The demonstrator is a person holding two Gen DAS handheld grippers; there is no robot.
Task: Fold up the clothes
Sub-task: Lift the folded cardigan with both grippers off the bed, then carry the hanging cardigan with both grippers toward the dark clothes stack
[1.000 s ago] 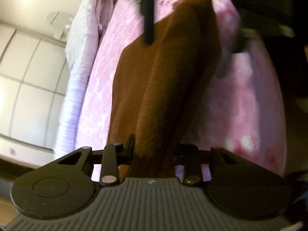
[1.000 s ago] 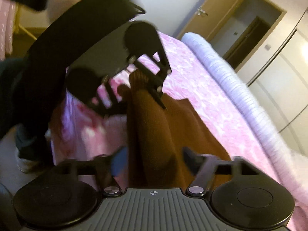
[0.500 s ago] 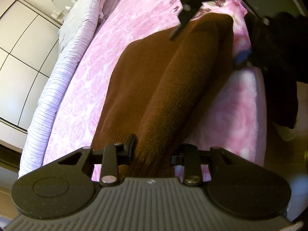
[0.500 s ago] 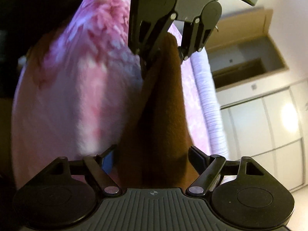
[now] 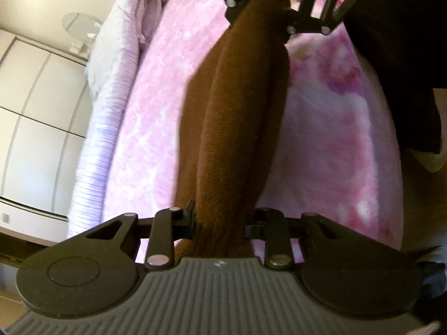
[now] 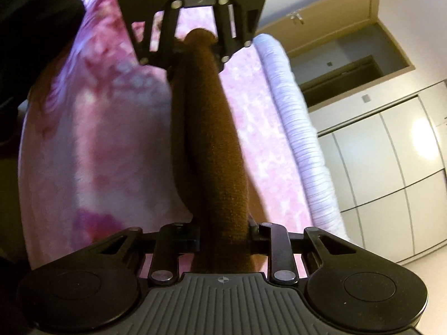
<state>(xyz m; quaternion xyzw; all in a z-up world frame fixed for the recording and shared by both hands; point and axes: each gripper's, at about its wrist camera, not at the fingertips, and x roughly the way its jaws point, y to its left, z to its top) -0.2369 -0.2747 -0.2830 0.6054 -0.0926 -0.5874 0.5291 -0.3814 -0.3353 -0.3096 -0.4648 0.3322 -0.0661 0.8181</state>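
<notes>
A brown knit garment (image 5: 237, 128) is bunched into a long roll and stretched over the pink bed between my two grippers. In the left wrist view my left gripper (image 5: 220, 220) holds its near end; the jaws are closing and the pads press the cloth. My right gripper (image 5: 259, 8) clamps the far end at the top of that view. In the right wrist view the right gripper (image 6: 223, 234) pinches the brown garment (image 6: 215, 139), its jaws closing on the fabric. The left gripper (image 6: 198, 47) grips the other end at the top there.
A pink floral blanket (image 5: 329, 139) covers the bed, with a ribbed lilac quilt edge (image 5: 97, 150) along its far side. White wardrobe doors (image 6: 391, 167) stand beyond it. A person's dark clothing (image 5: 391, 55) is at the bed's near side. A wooden door frame (image 6: 349, 8) is behind.
My right gripper's jaws went from wide around the brown garment to closed on it. The garment, before partly spread on the bed, is now lifted and pulled into a narrow roll.
</notes>
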